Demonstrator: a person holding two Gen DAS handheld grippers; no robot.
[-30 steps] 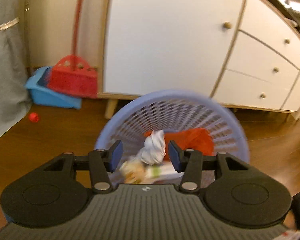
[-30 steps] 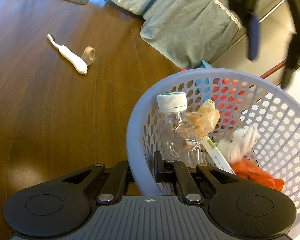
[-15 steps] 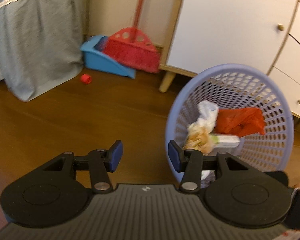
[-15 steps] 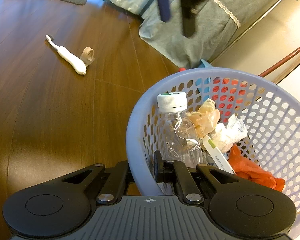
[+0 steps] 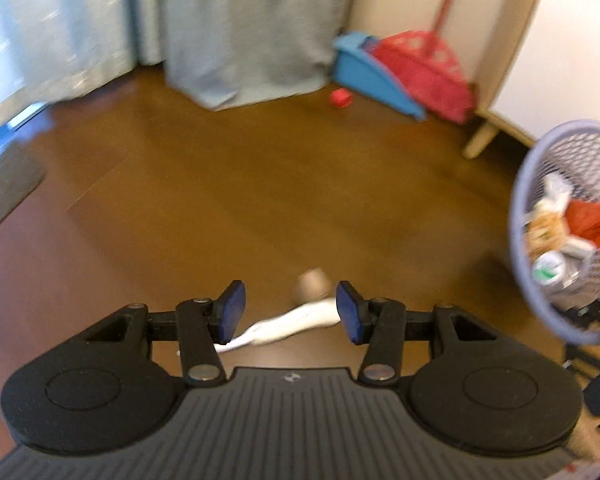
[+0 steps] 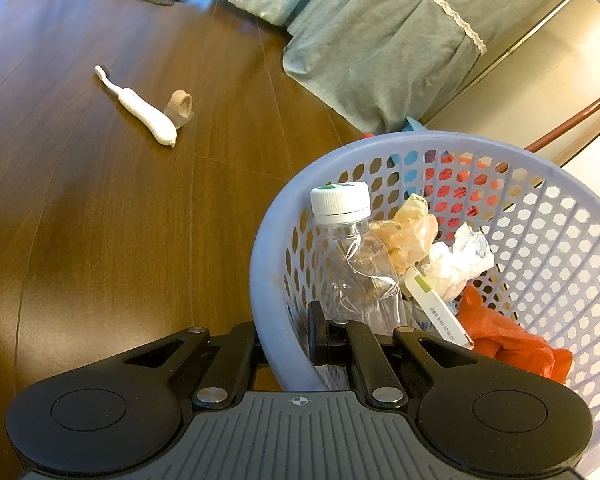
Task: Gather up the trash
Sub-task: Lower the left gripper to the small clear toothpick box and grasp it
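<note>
My right gripper point(image 6: 288, 336) is shut on the rim of a lavender mesh basket point(image 6: 268, 264), which also shows at the right edge of the left wrist view as the basket point(image 5: 518, 216). Inside lie a clear plastic bottle point(image 6: 356, 268), crumpled white paper point(image 6: 456, 260), an orange wrapper point(image 6: 408, 232) and a red bag point(image 6: 512, 340). On the wood floor lie a white toothbrush point(image 6: 140, 106) and a small beige tape roll point(image 6: 180, 104). My left gripper point(image 5: 290, 312) is open above the same toothbrush point(image 5: 288, 322) and tape roll point(image 5: 312, 282), with nothing held.
A grey-blue bed skirt point(image 5: 240, 32) hangs at the back. A blue dustpan point(image 5: 374, 76) and red broom point(image 5: 424, 68) lean by a white cabinet with wooden legs point(image 5: 478, 142). A small red cap point(image 5: 341, 98) lies on the floor. A dark mat point(image 5: 4, 188) sits far left.
The left gripper swung left and downward, away from the basket, and now hovers open over the toothbrush. The white paper it dropped has settled in the basket. The right gripper holds still.
</note>
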